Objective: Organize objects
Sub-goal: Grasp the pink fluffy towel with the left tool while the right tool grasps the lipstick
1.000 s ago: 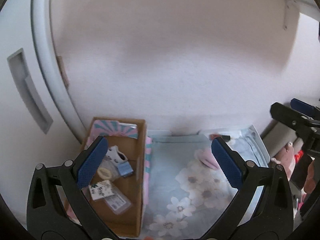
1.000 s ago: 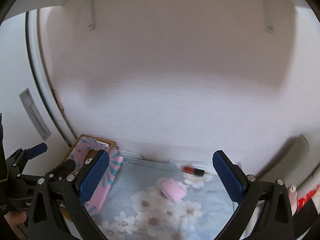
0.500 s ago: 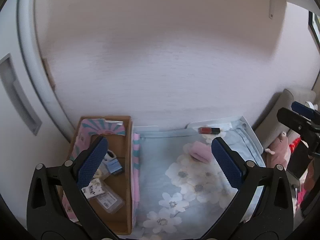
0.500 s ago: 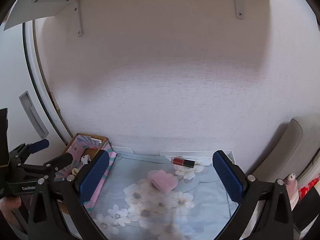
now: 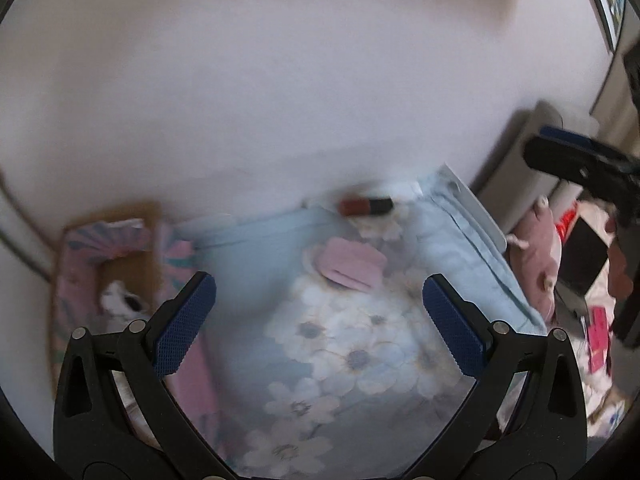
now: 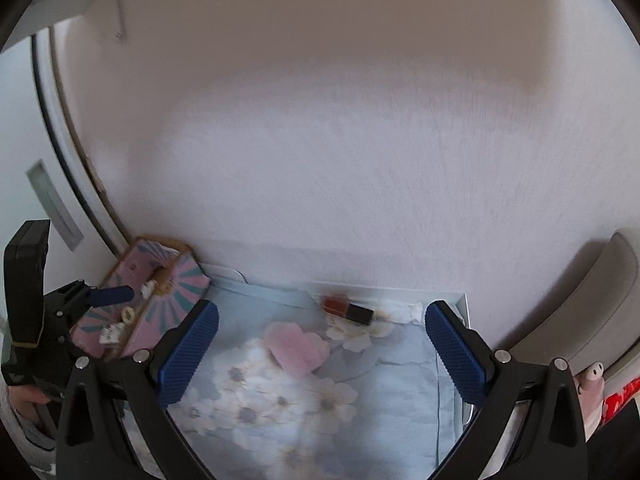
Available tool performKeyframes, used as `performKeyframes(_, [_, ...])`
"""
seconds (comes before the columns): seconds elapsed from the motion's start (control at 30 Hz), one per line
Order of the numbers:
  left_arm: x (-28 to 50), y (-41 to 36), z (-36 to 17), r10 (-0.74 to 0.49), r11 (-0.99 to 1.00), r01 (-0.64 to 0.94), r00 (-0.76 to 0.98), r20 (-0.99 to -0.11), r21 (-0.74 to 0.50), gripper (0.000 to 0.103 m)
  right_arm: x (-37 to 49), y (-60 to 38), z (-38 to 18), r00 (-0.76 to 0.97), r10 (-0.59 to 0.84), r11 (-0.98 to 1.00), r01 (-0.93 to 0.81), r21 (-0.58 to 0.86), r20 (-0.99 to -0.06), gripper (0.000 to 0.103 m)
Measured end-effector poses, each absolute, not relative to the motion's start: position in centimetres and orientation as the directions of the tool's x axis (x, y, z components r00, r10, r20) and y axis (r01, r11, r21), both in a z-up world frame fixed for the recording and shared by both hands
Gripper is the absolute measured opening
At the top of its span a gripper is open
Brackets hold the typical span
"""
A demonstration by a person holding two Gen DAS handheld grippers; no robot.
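Both grippers are hovering over the flowered cloth (image 6: 304,412) right now, and neither is carrying anything. The left gripper (image 5: 319,322) is sitting low in its frame with its fingers spread wide apart; the right gripper (image 6: 322,354) is showing the same wide gap. The pink puff (image 6: 298,346) is lying at mid-frame on the cloth in the right view, just between the blue pads. The red and black tube (image 6: 348,310) is resting behind it, close against the wall (image 6: 320,160). The cardboard box (image 6: 148,296) is waiting at the left edge, small bits already lying inside.

Here is the risk: the left view is smearing badly, so the hand looks to be moving fast, and a hurried reach could miss. The tube looks round and could roll when nudged. The puff looks soft, so a shallow pinch may catch the cloth too and drag it.
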State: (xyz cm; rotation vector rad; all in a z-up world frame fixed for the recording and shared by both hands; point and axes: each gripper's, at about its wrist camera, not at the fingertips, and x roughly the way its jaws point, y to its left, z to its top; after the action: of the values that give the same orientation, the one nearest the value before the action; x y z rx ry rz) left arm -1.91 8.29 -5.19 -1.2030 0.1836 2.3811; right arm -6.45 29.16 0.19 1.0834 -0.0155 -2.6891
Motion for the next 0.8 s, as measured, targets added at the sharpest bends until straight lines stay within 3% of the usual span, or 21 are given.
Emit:
performKeyframes(0.37, [-5.6, 15.5, -17.6, 0.293, -0.839, -0.544, -0.464, -0.836, 0.008, 0.103, -15.1, 29.4, -12.1, -0.573, -0.191, -0.982, 0.108, 0.158, -0.797, 0.103])
performKeyframes(0.57, [-7.1, 16.6, -20.2, 0.303, -0.829, -0.559, -0.478, -0.825, 0.02, 0.103, -19.1, 28.2, -17.6, -0.497, -0.146, -0.987, 0.02, 0.157, -0.855, 0.103])
performKeyframes(0.8, [-8.1, 17.0, -22.0, 0.316, -0.816, -0.578, -0.46, -0.83, 0.009, 0.103, -21.2, 27.2, -19.9, -0.451, -0.114, -0.99, -0.019, 0.138, -0.885, 0.103])
